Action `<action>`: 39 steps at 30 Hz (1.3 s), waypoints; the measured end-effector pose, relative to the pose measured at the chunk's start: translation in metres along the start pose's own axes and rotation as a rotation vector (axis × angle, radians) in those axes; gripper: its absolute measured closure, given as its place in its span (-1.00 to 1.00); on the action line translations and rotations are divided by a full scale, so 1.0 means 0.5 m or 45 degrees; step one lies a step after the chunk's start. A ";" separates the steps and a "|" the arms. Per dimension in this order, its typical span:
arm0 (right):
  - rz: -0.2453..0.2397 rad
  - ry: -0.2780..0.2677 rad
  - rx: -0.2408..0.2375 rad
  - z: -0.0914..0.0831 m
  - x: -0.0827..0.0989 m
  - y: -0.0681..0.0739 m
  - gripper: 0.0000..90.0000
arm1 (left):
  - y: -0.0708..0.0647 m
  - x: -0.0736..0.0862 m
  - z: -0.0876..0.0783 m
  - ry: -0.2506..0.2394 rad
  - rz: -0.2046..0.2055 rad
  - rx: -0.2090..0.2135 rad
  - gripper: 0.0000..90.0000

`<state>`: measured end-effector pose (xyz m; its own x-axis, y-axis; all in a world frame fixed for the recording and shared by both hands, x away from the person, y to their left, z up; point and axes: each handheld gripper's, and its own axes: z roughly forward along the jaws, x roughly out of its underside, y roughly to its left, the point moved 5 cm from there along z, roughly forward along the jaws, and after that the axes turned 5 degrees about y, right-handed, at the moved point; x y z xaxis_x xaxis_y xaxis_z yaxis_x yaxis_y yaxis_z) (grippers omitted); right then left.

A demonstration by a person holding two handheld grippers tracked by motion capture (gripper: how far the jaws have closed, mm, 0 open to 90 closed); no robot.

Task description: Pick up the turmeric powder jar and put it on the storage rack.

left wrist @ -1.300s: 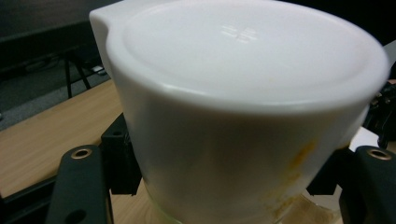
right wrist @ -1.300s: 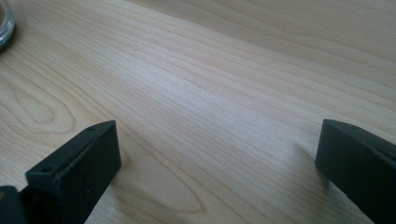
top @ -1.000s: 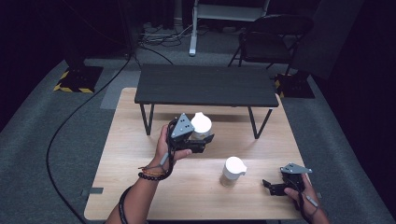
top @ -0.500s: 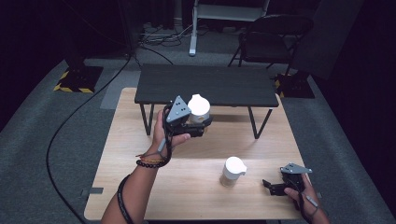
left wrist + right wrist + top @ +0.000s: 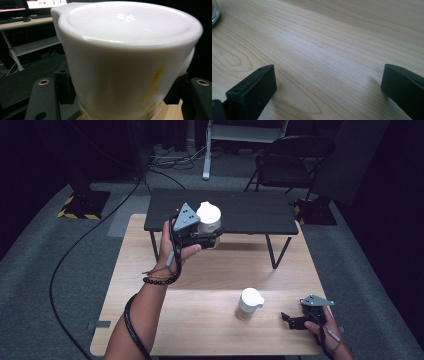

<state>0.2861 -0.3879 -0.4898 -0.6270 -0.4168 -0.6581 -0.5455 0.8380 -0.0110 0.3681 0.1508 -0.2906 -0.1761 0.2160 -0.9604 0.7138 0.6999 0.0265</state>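
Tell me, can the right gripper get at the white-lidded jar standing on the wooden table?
Probably yes: the right gripper rests open beside the jar, with bare table between them.

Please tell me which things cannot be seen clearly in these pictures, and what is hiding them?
- Held jar, left gripper view: its base is cut off by the bottom edge; the white lid hides any contents.
- Left gripper, high view: its jaws are hidden behind the jar and hand.
- Jar on the table, high view: too small to read its contents.
- Glass rim, right gripper view: cut off by the left edge.
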 end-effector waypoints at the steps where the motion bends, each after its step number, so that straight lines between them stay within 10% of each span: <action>1: 0.000 0.000 0.000 0.000 0.000 0.000 -1.00 | 0.002 -0.003 0.001 0.000 -0.001 -0.005 -0.32; 39: -0.002 -0.002 0.001 0.000 0.000 0.000 -1.00 | 0.123 -0.070 0.066 0.063 -0.071 -0.181 -0.32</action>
<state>0.2862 -0.3880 -0.4899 -0.6253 -0.4180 -0.6591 -0.5465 0.8374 -0.0126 0.4406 0.1637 -0.2648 -0.2480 0.2049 -0.9468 0.5997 0.8001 0.0161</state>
